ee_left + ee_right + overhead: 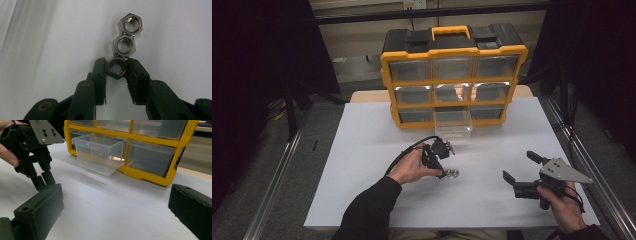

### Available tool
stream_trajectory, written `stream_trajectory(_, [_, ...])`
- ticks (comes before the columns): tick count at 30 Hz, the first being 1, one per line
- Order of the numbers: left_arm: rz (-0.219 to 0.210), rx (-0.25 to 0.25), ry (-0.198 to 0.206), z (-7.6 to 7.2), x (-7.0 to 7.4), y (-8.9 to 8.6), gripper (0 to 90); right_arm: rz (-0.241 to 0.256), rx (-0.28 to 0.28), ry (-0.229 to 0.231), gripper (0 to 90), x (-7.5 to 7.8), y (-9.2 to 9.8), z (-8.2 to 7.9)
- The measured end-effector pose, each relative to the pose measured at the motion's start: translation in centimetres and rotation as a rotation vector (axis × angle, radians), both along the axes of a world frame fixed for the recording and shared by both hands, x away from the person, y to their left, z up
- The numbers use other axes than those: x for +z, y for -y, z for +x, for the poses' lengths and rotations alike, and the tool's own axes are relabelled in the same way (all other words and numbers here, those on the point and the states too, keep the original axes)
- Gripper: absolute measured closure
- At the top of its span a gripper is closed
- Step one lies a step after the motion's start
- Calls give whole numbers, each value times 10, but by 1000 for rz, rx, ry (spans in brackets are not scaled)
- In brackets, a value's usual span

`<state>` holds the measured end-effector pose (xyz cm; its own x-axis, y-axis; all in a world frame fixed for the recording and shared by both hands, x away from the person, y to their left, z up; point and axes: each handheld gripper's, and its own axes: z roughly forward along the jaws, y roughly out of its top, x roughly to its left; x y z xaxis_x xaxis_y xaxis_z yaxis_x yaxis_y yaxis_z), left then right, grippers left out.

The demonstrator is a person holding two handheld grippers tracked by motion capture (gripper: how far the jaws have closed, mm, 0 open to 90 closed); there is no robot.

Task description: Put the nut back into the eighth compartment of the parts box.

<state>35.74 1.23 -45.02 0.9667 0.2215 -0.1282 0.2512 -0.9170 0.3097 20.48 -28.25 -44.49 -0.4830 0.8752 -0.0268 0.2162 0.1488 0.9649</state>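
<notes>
On white table paper before a yellow drawer organiser (454,75): left gripper (117,67) clamping nearest of three touching steel hex nuts (116,68); right gripper (518,171) idle, agape. Risk: lifting drags neighbours, or nut twists free.

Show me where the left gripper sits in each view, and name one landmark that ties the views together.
High view: the left gripper is left of centre, tips at the nuts.
Left gripper view: its own jaws rise from the bottom, shut on the nearest nut.
Right gripper view: upper left, pointing down at the table.
Shared landmark: the white table, seen in all three.
</notes>
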Motion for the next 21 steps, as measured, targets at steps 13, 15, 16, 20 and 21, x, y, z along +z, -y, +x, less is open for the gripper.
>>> stream_trajectory(13, [-25,26,-20,4,0,-5,702,1,0,4,0,0,0,0])
stream_trajectory(15, [-40,44,-31,3,1,-5,702,2,-5,8,0,0,0,0])
stream_trajectory(16, [-42,21,-25,4,2,-6,702,3,-5,8,0,0,0,0])
stream_trajectory(20, [-30,28,-53,4,5,-7,702,1,0,8,0,0,0,0])
stream_trajectory(21, [-20,2,-48,7,6,-8,702,1,-1,8,0,0,0,0])
